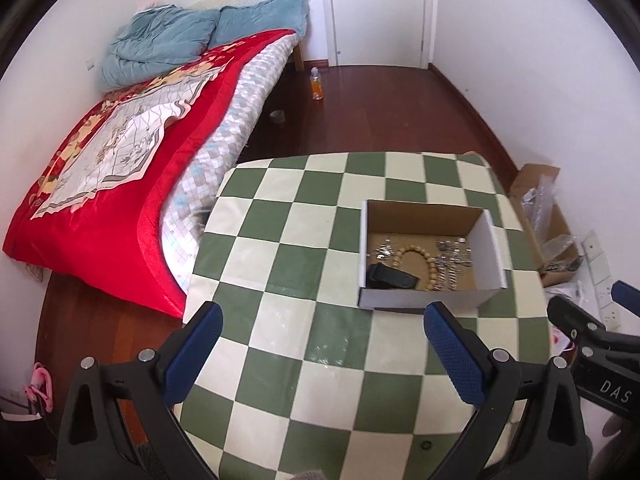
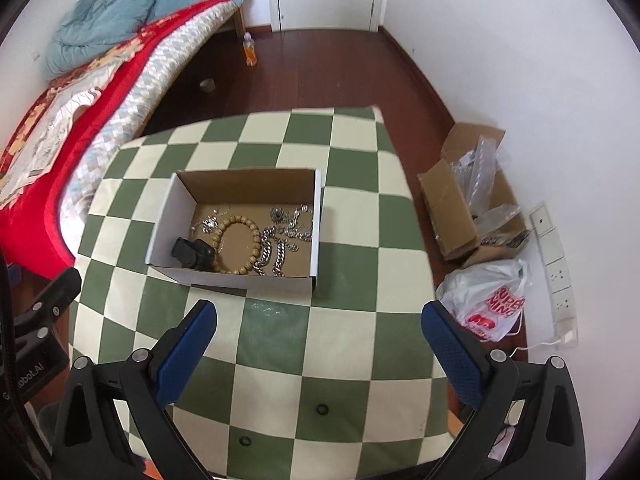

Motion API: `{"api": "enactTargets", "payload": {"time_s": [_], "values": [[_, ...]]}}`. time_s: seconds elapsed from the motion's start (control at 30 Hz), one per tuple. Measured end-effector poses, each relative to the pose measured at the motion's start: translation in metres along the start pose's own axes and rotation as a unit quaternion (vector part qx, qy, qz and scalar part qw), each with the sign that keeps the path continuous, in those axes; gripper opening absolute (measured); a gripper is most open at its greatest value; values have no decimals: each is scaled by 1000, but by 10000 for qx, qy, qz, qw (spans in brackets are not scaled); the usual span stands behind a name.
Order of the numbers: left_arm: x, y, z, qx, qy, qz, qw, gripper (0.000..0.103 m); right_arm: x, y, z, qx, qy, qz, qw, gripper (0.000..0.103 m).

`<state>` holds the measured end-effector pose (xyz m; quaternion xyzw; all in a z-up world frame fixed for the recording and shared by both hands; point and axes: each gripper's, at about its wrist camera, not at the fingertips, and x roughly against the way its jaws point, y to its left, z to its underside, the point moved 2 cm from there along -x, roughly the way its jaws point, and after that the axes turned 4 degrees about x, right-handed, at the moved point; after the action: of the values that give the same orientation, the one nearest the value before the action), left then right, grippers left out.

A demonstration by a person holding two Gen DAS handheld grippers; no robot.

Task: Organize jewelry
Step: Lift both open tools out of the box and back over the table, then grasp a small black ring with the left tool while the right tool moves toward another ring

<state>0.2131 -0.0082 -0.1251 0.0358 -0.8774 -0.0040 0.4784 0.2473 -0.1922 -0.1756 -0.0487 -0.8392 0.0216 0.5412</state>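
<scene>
Both the left gripper (image 1: 322,354) and right gripper (image 2: 320,354) are hovering released and empty, since the wooden bead bracelet (image 2: 238,246), silver chains (image 2: 280,240) and black clip (image 2: 192,254) are all lying inside the open white cardboard box (image 2: 240,278) on the green-and-cream checkered table (image 2: 340,340), suggesting the gathering is finished.

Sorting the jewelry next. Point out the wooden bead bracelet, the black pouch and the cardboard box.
wooden bead bracelet (image 2: 256,236): right wrist view, beads on its right side.
black pouch (image 2: 192,254): right wrist view, its middle.
cardboard box (image 2: 236,280): right wrist view, white front wall.

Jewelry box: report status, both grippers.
Left gripper open, empty. Right gripper open, empty. Box holds wooden bead bracelet, silver chains. Nothing blocking.
</scene>
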Motion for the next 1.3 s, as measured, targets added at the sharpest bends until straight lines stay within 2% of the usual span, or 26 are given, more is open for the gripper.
{"api": "enactTargets", "payload": {"time_s": [0.43,0.53,0.63,0.8,0.87,0.93,0.97,1.0,1.13,1.3], "values": [[85,-7,7,7,-583,298,9979,103,93,-13,22,-60,-773,-29,9970,103],[95,-8,14,66,-617,323,9976,103,113,-17,28,-142,-947,-102,9954,103],[90,-10,28,24,-563,171,9983,103,125,-22,37,-238,-969,-269,9946,103],[45,-17,73,-168,60,-117,9998,103,112,-34,65,-353,-699,-332,9964,103],[27,-23,93,-261,334,-52,9991,102,93,-43,82,-452,-451,-401,9971,99],[5,-34,117,-433,664,19,9968,102,74,-50,97,-545,-284,-495,9969,79],[-5,-40,129,-521,822,37,9952,102,62,-53,105,-555,-155,-463,9973,64],[-12,-45,138,-593,926,67,9939,99,51,-56,113,-586,-40,-458,9972,56],[-45,-67,173,-790,1456,181,9860,77,15,-67,146,-777,315,-459,9954,55],[-69,-83,195,-867,1768,212,9802,75,-15,-76,169,-939,654,-455,9924,55]]}}
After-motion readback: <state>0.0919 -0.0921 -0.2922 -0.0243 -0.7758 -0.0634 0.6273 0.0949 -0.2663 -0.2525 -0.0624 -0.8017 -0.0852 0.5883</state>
